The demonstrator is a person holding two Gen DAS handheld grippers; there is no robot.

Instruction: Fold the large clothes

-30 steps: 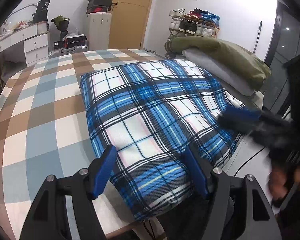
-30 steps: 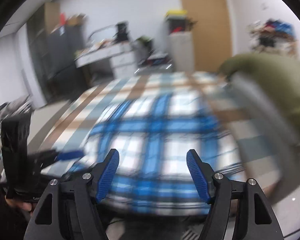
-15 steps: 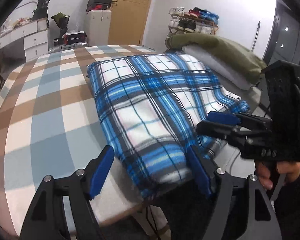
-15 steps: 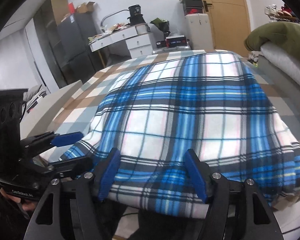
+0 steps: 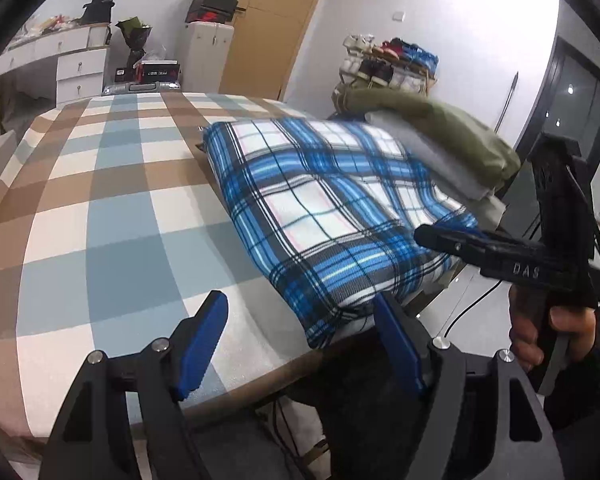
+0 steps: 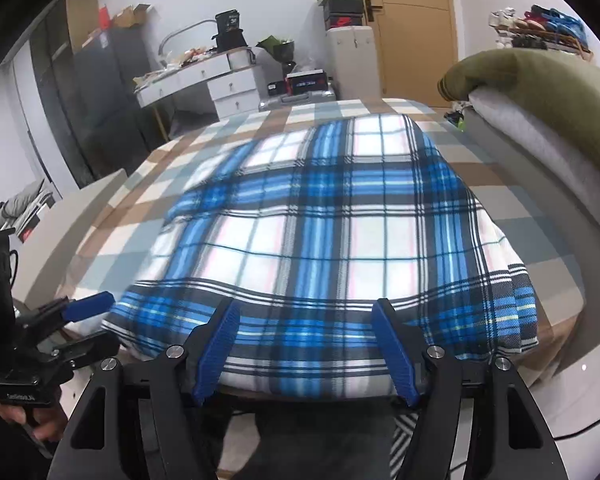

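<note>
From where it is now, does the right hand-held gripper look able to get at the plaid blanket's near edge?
Probably yes. The right hand-held gripper is open, facing the plaid blanket at its near edge, with nothing between them.

Two near wrist views — shared plaid garment

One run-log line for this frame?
stage: pre-grasp | left gripper: open, empty | right gripper: open, empty | plaid blanket: folded on bed, near edge overhanging

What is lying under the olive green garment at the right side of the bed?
Under the olive green garment lies a folded pale grey layer. Only its edge shows; what lies deeper in the pile is covered.
</note>
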